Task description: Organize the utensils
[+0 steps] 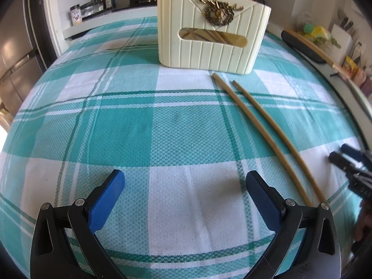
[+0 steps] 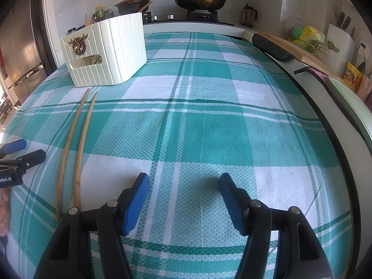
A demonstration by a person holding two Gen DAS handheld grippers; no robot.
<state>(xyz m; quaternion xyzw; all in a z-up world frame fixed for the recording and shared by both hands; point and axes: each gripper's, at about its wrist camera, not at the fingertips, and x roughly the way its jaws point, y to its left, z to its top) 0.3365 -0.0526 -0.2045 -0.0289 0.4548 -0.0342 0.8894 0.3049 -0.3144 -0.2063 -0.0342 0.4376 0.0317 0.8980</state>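
Both claws, left gripper [image 1: 184,186] and right gripper [image 2: 183,188], gape empty; next, pinch the two slim bamboo chopsticks [image 1: 267,130] for the cream ribbed plastic holder [image 1: 209,30]

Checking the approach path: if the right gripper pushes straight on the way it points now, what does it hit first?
Most likely just the checked tablecloth. The right gripper is open and empty, angled down at bare cloth. The two chopsticks and the cream holder lie off to its left, outside that line. Depth is hard to judge.
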